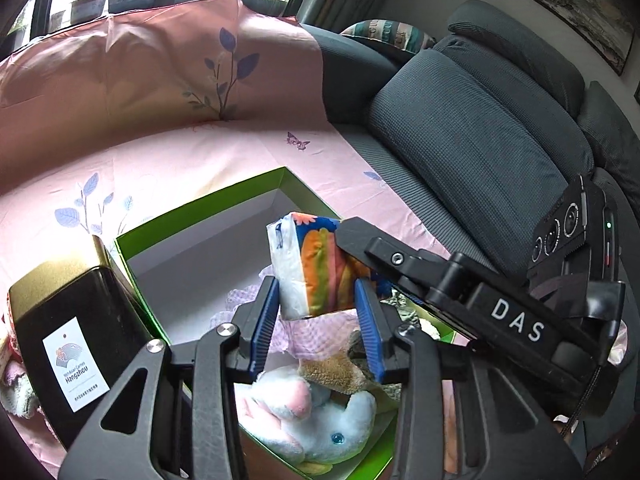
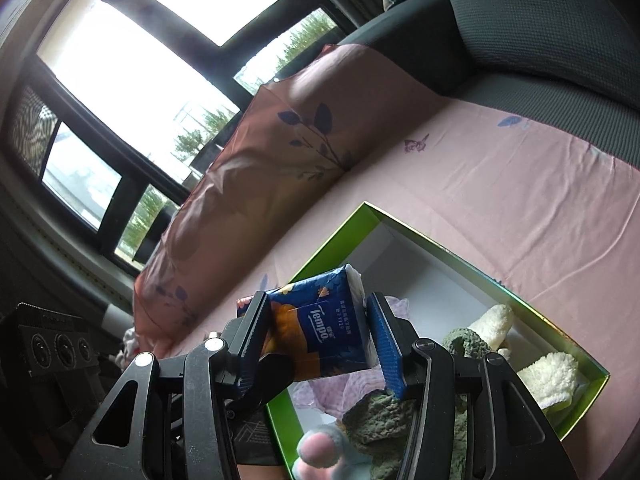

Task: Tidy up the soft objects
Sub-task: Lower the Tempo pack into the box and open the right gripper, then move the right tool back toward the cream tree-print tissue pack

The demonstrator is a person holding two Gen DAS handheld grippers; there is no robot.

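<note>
we held a blue-and-orange tissue pack (image 1: 316,276) above the green box (image 2: 580,400): right gripper (image 2: 320,332) clamped on it, left gripper (image 1: 316,320) jaws apart beside it, the box's far end bare.

a dark grey sofa (image 1: 480,128) with ribbed fabric cushions fills the right of the left wrist frame. a pink sheet (image 1: 168,132) printed with blue leaves and butterflies covers its seat and back at centre and left. dark-framed windows (image 2: 132,76), blown out with daylight, take the upper left of the right wrist frame. a framed picture (image 1: 580,4) hangs on the wall at upper right. a patterned cushion (image 1: 386,34) sits at top centre.
</note>
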